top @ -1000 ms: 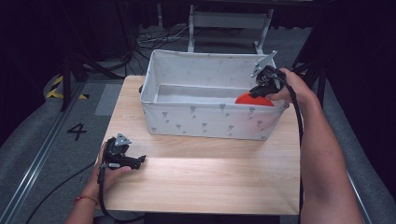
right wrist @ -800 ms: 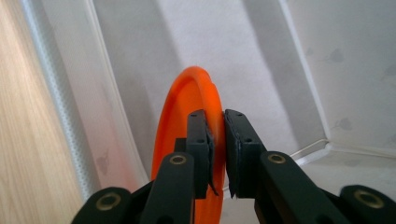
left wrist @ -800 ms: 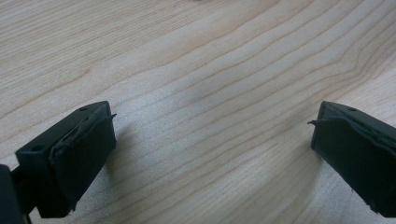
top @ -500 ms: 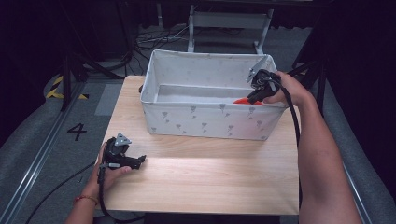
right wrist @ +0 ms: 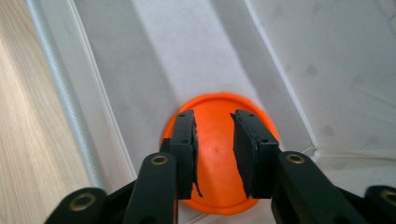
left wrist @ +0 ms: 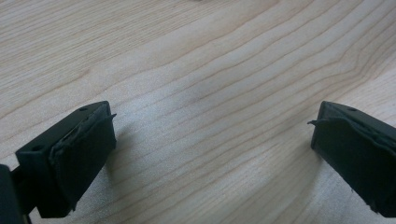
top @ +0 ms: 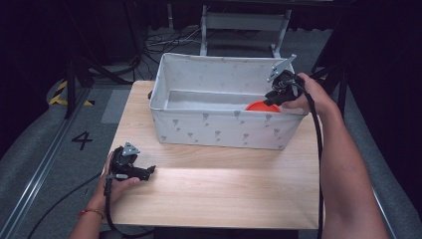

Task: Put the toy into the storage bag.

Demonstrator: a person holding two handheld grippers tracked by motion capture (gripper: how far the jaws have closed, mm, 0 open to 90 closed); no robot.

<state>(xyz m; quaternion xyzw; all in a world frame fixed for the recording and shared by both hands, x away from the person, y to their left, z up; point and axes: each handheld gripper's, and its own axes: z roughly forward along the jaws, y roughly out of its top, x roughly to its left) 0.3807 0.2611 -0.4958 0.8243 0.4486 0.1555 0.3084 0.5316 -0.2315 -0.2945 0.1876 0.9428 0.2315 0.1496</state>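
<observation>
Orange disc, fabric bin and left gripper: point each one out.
orange disc (right wrist: 215,186), right gripper view, on its flat top face.
fabric bin (top: 224,130), high view, on its near outer wall.
left gripper (top: 151,170), high view, at its jaw tips.

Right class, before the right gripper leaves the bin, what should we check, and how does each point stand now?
1. Orange disc lies flat on the bin floor: ok.
2. Right gripper jaws have just been opening, nothing pinched between them: ok.
3. Disc free of the pads: cannot tell.
4. Left gripper open, resting on the table: ok.
5. Path up past the bin wall unobstructed: ok.
</observation>
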